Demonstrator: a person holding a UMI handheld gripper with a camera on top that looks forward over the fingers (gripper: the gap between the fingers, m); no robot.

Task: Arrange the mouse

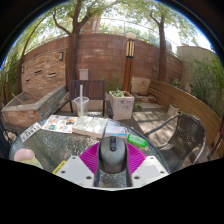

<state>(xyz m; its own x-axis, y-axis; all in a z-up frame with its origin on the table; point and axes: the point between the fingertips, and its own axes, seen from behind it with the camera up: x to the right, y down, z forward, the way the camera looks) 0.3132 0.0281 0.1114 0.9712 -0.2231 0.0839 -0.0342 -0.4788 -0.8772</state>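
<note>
A dark grey computer mouse sits lengthwise between my two fingers, its nose pointing away from me. My gripper is shut on it: the magenta pads press against both of its sides. The mouse is held over the near edge of a speckled outdoor table. I cannot tell whether its underside touches the table.
Magazines and a book lie on the table beyond the mouse, with a white booklet and a green item just ahead to the right. A metal chair stands at the right. A planter and a brick wall are behind.
</note>
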